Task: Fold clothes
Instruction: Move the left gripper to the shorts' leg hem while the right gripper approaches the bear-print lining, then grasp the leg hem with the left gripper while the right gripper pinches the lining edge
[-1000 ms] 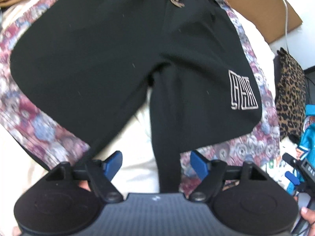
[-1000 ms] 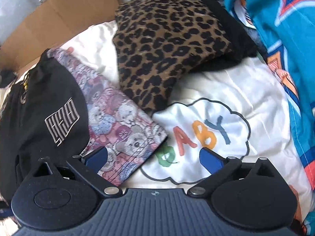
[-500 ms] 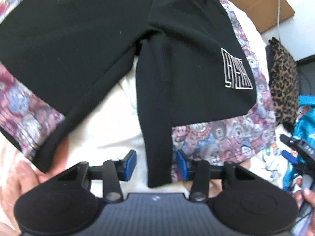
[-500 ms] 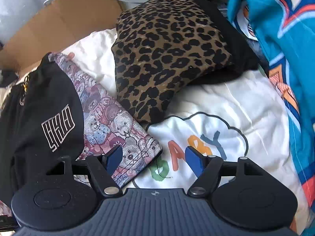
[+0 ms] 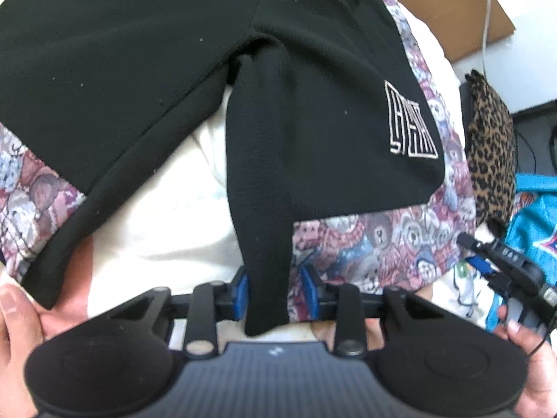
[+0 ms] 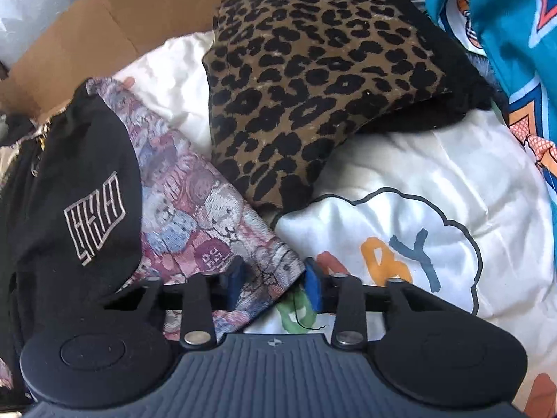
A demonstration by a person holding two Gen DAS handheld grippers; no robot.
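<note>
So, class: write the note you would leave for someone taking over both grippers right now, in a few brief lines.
Left gripper: pads either side of the black inner hem of the shorts' right leg, nearly shut; grip not confirmed.
Right gripper: pads straddle the same leg's bear-print outer corner, not fully shut.
Shorts lie spread flat on the cream bedding, beside a leopard-print cushion.
Done: hem lined up in both grippers.
Left: close, lift, fold this leg across the other, then fold again.

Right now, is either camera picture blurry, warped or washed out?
Left wrist view: bowed at the edges by the fisheye, the bedsheet glaring white, the shorts sharp. Right wrist view: same bowing, the leopard cushion sharp, the sheet bright.
</note>
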